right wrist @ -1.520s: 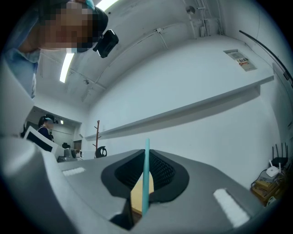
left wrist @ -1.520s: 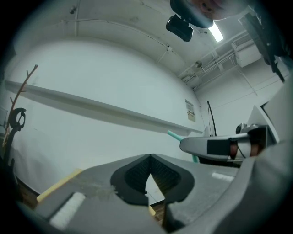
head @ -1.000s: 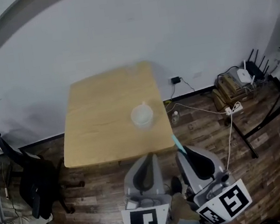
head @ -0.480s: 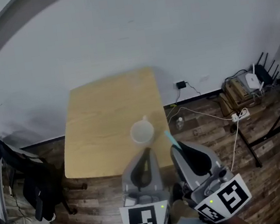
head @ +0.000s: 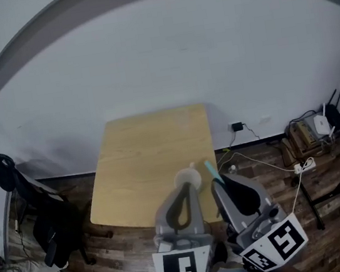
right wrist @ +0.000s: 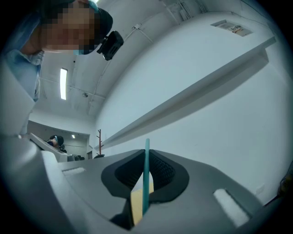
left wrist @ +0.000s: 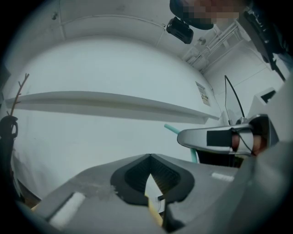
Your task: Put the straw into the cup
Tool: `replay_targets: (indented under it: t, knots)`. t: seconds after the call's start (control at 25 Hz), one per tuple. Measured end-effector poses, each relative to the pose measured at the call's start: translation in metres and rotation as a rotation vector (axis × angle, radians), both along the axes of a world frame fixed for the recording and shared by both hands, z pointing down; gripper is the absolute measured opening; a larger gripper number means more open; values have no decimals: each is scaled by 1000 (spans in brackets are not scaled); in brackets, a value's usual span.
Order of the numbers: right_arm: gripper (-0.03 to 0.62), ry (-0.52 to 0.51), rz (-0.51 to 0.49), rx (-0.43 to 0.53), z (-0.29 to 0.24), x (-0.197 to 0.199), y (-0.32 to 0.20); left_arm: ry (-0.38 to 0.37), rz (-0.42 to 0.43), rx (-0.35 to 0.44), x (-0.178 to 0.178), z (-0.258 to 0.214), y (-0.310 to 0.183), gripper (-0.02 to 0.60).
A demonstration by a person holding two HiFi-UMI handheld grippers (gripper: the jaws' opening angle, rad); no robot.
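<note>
Pale wooden table (head: 141,155) against a white wall, with a white cup (head: 187,177) near the front edge. Just right of the cup and not yet in it, a teal straw (head: 212,171), pinched between the closed jaws of the right gripper (head: 219,184) and sticking out past the tips. Beside it the left gripper (head: 186,188), jaws pressed together on nothing, tips over the cup's near rim. Both held low and close together, pointing forward over the table's front edge. Beyond, plank floor (head: 113,261), dark chair (head: 50,223) at left
</note>
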State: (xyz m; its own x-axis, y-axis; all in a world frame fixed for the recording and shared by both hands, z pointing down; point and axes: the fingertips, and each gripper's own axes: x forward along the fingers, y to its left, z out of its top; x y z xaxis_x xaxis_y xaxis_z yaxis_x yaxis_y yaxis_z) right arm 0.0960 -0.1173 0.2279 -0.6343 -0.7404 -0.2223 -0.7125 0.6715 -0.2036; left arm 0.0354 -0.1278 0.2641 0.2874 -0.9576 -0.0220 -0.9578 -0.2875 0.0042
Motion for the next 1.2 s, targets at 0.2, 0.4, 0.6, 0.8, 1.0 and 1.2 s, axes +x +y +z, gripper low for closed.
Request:
replay_targets:
  t: [0.2, 0.4, 0.6, 0.8, 1.0, 1.2]
  knots:
    - [35, -11, -47, 26, -10, -15, -8, -8, -50, 34, -18, -8, -6, 17]
    - [35, -29, -62, 57, -23, -29, -18, 15, -74, 58, -36, -16, -11, 17]
    - [35, -21, -57, 91, -32, -47, -33, 15, -52, 55, -50, -10, -25, 17]
    - [35, -1, -53, 85, -33, -68, -51, 15, -10, 54, -58, -14, -49, 17]
    - [35, 6, -27, 87, -35, -81, -71, 20, 10, 64, -73, -20, -72, 17]
    - [35, 22, 5, 65, -31, -88, -93, 21, 41, 38, -80, -16, -94, 17]
